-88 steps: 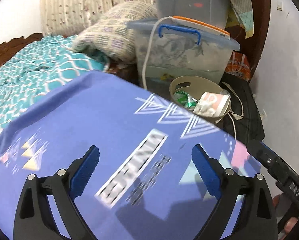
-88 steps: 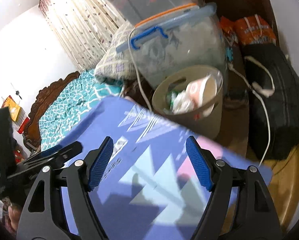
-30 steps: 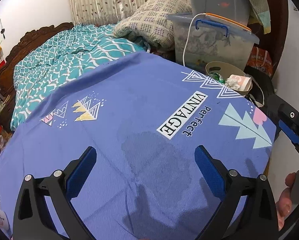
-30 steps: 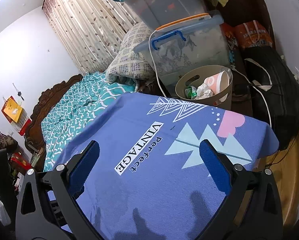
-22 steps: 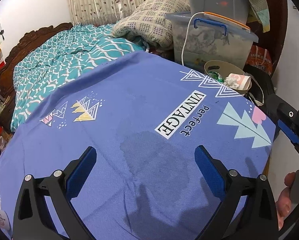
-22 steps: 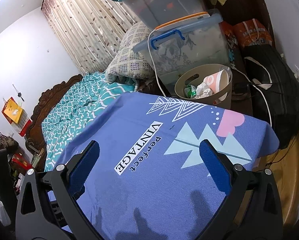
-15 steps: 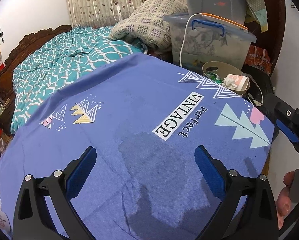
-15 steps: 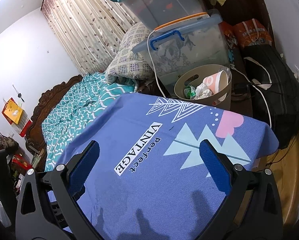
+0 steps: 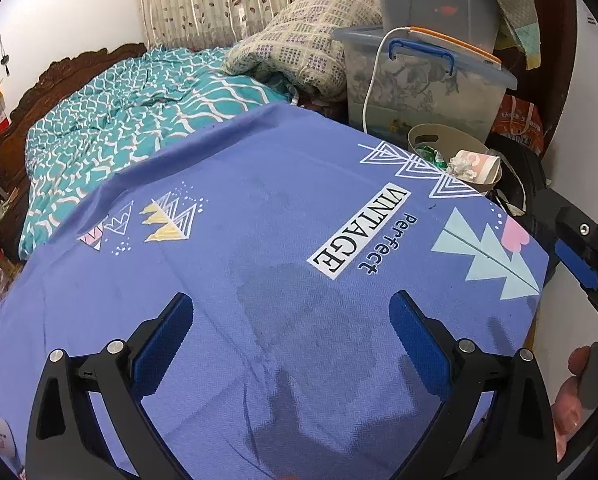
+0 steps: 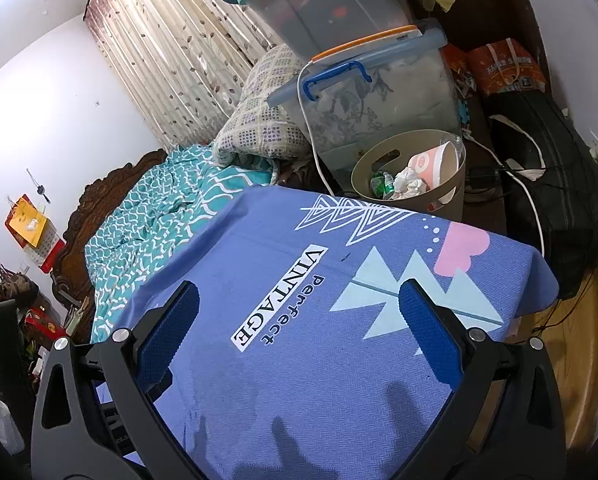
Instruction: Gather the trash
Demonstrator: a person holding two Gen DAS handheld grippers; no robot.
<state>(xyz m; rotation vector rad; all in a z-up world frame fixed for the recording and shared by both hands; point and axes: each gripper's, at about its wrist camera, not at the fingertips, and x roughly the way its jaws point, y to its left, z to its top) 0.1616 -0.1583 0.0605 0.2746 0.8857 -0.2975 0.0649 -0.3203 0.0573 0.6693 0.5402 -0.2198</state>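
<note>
A beige waste bin (image 10: 443,196) stands on the floor past the far edge of the table. Inside it lie a paper cup (image 10: 435,164), crumpled white paper (image 10: 409,186) and a green wrapper (image 10: 381,182). The same bin (image 9: 427,136) shows in the left wrist view behind the blue tablecloth (image 9: 283,232). My left gripper (image 9: 291,334) hovers open over the cloth, empty. My right gripper (image 10: 299,320) is also open and empty above the cloth (image 10: 299,264). The right gripper's side (image 9: 579,256) shows at the left view's right edge, with a hand (image 9: 567,400) below it.
Stacked clear storage boxes (image 10: 379,92) with a white cable (image 10: 307,128) stand behind the bin. A black bag (image 10: 555,176) lies to the right on the wooden floor. A bed with a teal cover (image 9: 139,112) and a patterned pillow (image 9: 299,52) is on the left.
Since 2.9 s ago both grippers have drawn back and up from the bin, so more of the tablecloth shows. Over the last second the views barely shift. Both grippers stay open.
</note>
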